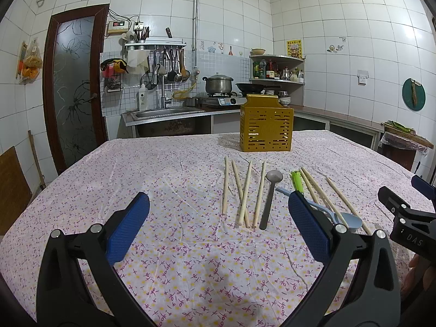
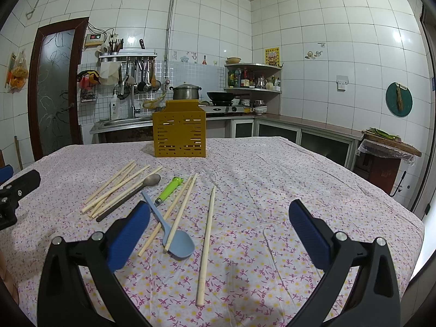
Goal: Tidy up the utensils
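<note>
A yellow perforated utensil holder (image 1: 266, 125) (image 2: 179, 130) stands upright at the far side of the table. In front of it lie several wooden chopsticks (image 1: 243, 193) (image 2: 117, 188), a dark grey spoon (image 1: 269, 197) (image 2: 130, 194), a green-handled tool (image 1: 297, 182) (image 2: 169, 190), a light blue spoon (image 1: 350, 219) (image 2: 177, 241) and a lone chopstick (image 2: 206, 242). My left gripper (image 1: 218, 226) is open and empty, above the cloth short of the chopsticks. My right gripper (image 2: 218, 231) is open and empty, with the lone chopstick between its fingers; it also shows at the left wrist view's right edge (image 1: 400, 209).
The table carries a pink flowered cloth (image 1: 163, 177) (image 2: 272, 185). Behind it are a sink counter (image 1: 163, 113), a stove with a pot (image 1: 218, 85) and a wok, a corner shelf, and a chopping block (image 2: 392, 141) to the right.
</note>
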A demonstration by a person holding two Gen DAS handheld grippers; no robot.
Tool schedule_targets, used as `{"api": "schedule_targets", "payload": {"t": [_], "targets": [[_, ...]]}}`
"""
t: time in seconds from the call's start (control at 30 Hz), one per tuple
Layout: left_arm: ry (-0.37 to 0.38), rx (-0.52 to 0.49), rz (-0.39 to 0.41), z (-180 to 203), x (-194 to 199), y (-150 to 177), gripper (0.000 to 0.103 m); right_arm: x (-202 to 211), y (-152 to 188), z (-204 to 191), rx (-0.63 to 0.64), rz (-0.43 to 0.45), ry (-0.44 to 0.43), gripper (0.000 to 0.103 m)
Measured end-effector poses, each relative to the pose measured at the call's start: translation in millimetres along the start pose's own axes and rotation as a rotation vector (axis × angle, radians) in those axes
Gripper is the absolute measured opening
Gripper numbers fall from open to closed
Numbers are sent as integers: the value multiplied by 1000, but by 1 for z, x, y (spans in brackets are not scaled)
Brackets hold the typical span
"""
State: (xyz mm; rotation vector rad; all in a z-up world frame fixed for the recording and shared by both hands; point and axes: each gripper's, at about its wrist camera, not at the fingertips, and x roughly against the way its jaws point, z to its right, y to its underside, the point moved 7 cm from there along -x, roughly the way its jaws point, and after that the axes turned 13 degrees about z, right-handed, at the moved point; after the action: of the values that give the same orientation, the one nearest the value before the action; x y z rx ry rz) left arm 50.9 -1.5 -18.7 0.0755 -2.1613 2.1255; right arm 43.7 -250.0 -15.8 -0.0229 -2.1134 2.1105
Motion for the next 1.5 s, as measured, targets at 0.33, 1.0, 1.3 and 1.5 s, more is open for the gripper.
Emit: {"api": "schedule_targets", "payload": {"t": [0.33, 1.0, 1.3, 1.5], "targets": [[6, 7, -8, -1, -2, 1, 98, 0, 1, 1, 3, -2, 0, 99], [28, 3, -90, 2, -18, 11, 98, -14, 11, -7, 61, -101, 27, 99], [114, 2, -239, 9, -49, 22, 98, -40, 12, -9, 98, -192, 52, 99], [115, 16, -371, -1, -86, 24, 98, -78, 27, -3, 24, -340, 19, 99]]}}
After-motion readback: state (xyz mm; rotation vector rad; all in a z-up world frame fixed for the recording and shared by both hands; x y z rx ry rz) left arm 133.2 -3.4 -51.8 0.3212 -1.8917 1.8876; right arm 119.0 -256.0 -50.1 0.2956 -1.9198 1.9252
